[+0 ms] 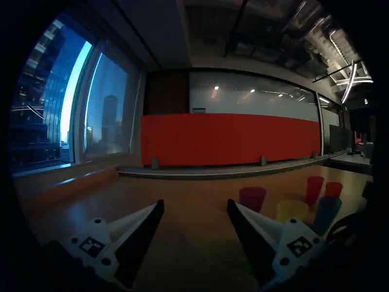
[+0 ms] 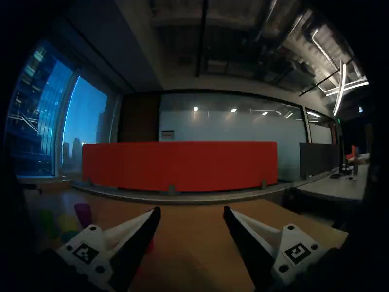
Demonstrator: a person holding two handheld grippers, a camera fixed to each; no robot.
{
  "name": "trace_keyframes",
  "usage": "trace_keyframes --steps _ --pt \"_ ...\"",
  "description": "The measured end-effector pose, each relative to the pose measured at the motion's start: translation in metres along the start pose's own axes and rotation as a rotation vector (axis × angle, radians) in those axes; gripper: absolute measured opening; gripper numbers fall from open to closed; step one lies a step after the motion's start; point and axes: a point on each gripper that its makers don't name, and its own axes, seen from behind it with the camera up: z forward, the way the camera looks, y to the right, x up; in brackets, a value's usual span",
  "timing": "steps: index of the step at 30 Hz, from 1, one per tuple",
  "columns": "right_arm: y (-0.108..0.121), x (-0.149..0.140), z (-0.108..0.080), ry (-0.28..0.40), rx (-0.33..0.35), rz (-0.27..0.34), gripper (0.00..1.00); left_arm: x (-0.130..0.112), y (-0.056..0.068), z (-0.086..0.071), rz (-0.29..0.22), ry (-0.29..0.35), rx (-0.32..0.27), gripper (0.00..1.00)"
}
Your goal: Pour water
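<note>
Several plastic cups stand on the wooden table (image 1: 194,233). In the left gripper view a magenta cup (image 1: 252,198), a yellow cup (image 1: 291,210), a tall red cup (image 1: 314,189), a short red cup (image 1: 333,189) and a blue cup (image 1: 326,213) cluster at the right, partly behind the right finger. My left gripper (image 1: 194,207) is open, nothing between its fingers. In the right gripper view a purple cup (image 2: 83,214), a green cup (image 2: 47,223) and a yellow cup (image 2: 66,223) sit dimly at the left. My right gripper (image 2: 191,211) is open over bare tabletop.
A red divider panel (image 1: 228,138) runs along the table's far edge. Large windows (image 1: 58,112) line the left wall. Another desk (image 2: 335,187) stands to the right in the right gripper view. The room is dim.
</note>
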Motion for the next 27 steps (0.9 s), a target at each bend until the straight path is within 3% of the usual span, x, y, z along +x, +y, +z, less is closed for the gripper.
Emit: trace_keyframes --steps 11,27 --pt "-0.015 -0.031 0.014 -0.034 0.007 0.026 1.0 0.0 -0.001 0.0 0.0 0.0 0.0 0.96" --pt "-0.018 -0.053 0.014 -0.071 0.0 -0.002 1.0 0.0 -0.001 0.001 0.0 0.0 0.0 0.96"
